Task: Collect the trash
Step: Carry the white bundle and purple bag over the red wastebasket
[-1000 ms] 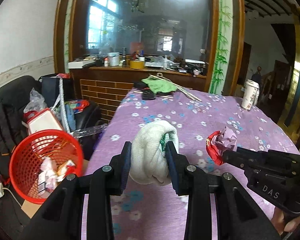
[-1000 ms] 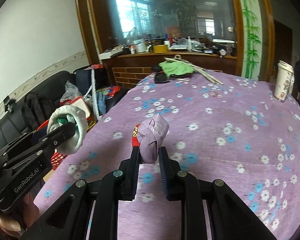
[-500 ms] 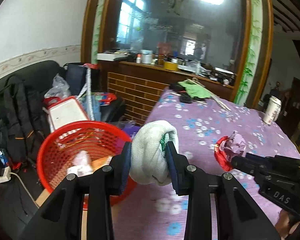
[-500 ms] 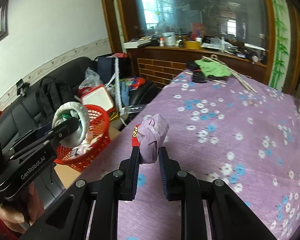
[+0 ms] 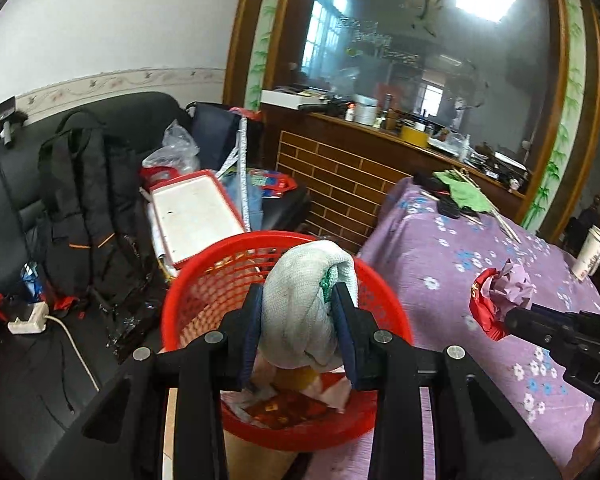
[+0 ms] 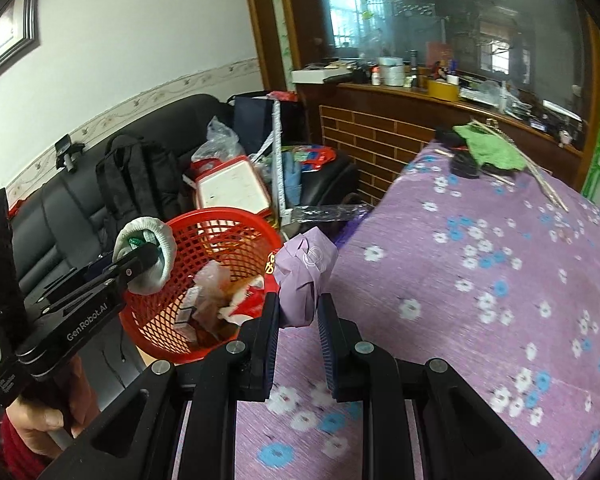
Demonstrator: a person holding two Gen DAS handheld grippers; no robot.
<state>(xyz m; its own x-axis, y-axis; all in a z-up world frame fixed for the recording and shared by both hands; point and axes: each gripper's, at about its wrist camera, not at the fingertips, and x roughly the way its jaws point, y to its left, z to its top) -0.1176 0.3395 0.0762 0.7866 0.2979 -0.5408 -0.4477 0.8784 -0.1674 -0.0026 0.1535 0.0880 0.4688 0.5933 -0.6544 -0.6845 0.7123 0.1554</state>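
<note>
My left gripper (image 5: 298, 300) is shut on a rolled white cloth glove (image 5: 306, 308) with a green patch, held above the red mesh basket (image 5: 188, 300), which holds several wrappers and papers. From the right wrist view the same glove (image 6: 146, 254) hangs over the basket's (image 6: 228, 240) left rim. My right gripper (image 6: 298, 304) is shut on a crumpled purple paper wad (image 6: 306, 268) with a red piece behind it, over the table's left edge beside the basket. In the left wrist view that wad (image 5: 504, 296) shows at the right.
The purple flowered tablecloth (image 6: 480, 280) covers the table, with a green cloth (image 6: 490, 148) and sticks at its far end and a paper cup (image 5: 590, 254) to the right. A black sofa (image 5: 16, 184) with a backpack, bags and a white tray (image 5: 192, 216) stands behind the basket.
Both grippers have swung left from over the table toward the red basket, keeping hold of the glove and the paper wad. The basket is now right under the left gripper.
</note>
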